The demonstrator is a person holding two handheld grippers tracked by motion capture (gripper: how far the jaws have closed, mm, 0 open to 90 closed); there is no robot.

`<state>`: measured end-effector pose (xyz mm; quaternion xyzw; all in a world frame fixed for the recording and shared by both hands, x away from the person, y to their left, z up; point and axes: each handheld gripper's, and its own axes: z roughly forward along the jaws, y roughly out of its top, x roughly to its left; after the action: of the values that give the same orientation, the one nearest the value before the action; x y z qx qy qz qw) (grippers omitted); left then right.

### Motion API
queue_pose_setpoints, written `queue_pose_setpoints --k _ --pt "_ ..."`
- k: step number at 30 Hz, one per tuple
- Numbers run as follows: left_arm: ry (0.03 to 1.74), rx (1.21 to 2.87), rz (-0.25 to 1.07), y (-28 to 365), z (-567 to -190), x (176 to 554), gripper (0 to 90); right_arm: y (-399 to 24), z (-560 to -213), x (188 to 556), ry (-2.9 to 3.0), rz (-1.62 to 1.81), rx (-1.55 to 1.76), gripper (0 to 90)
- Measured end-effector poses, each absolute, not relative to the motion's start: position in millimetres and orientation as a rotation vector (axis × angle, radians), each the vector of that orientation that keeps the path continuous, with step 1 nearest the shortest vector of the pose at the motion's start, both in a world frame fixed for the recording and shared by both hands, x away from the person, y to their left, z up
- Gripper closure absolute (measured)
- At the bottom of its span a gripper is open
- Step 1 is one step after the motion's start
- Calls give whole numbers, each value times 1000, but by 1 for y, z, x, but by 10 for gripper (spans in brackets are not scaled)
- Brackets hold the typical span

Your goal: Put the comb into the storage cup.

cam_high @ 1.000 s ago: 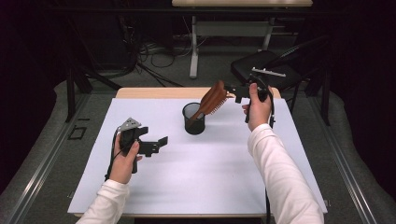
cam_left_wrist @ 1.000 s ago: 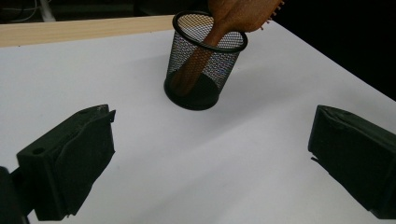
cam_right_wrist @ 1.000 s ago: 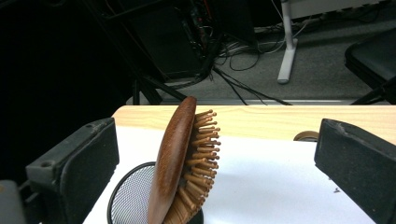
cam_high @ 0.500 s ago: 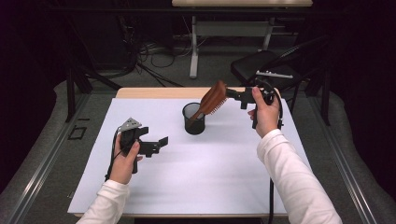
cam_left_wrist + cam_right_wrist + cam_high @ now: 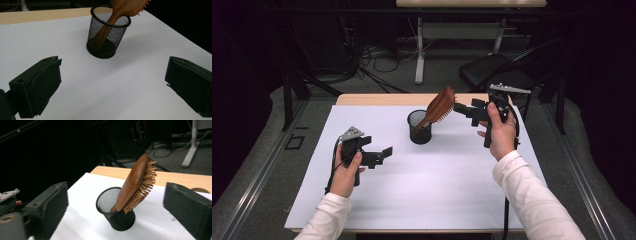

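A black mesh cup stands on the white sheet, toward the back middle. A wooden hairbrush rests in it handle down, its head leaning out over the rim to the right, bristles facing down. My right gripper is open, just right of the brush head and apart from it. In the right gripper view the brush and cup sit ahead between the wide jaws. My left gripper is open and low over the sheet, front left of the cup, with nothing between its jaws.
The white sheet covers most of the wooden table, whose bare strip shows at the back. A black chair stands behind the table's right corner. Cables and a desk leg lie on the floor beyond.
My right gripper has drawn back to the right, away from the brush head. The brush stays leaning in the cup. The left gripper has held still.
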<state>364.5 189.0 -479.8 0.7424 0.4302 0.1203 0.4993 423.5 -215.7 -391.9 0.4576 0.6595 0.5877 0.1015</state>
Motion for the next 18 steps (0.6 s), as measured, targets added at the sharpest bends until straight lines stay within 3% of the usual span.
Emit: queue_pose_setpoints --k 18 --pt "1041 1791 294 189 -479 364 5 -217 -409 395 2084 1859 1287 123"
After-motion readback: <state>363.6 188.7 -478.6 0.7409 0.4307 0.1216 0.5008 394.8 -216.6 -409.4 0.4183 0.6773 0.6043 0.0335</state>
